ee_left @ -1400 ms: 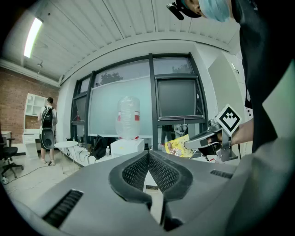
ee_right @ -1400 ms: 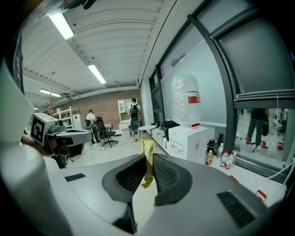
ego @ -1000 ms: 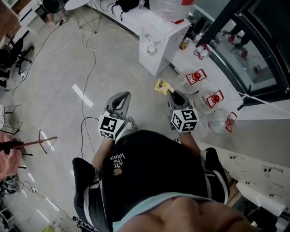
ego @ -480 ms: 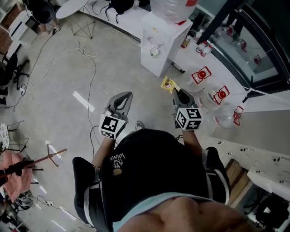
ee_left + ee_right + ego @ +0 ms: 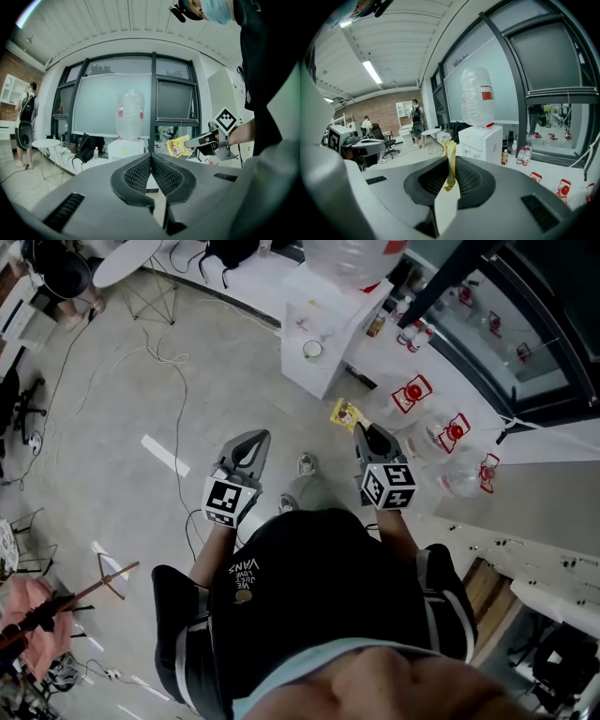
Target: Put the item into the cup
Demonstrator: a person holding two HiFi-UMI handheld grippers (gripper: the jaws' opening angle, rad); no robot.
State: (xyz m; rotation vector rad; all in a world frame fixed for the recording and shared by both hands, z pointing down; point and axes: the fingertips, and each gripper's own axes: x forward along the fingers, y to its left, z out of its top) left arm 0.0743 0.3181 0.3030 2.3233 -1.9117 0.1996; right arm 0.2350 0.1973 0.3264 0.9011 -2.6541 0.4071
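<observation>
The packet point(image 5: 450, 164) is thin, yellow and crinkly. In the right gripper view it is edge-on, a narrow strip standing up between the pads; in the left gripper view its flat face shows a reddish printed patch. The right claw point(image 5: 362, 430) is clenched on its lower end, so the packet pokes out past the tips, up in the air over the floor point(image 5: 112, 427) and well short of the cup point(image 5: 312, 349). That cup sits on the ledge of the white water dispenser point(image 5: 328, 367), ahead of both claws. The left claw point(image 5: 151, 158) is clenched too, pads pressed together with nothing between them. Against a second ago, the grip is unchanged, with the packet in the same pinch and both claws level out front. The room has shifted instead: the white strip on the floor point(image 5: 165, 456) has slid lower and to the left, and a shoe point(image 5: 306, 463) now shows between the two claws.
</observation>
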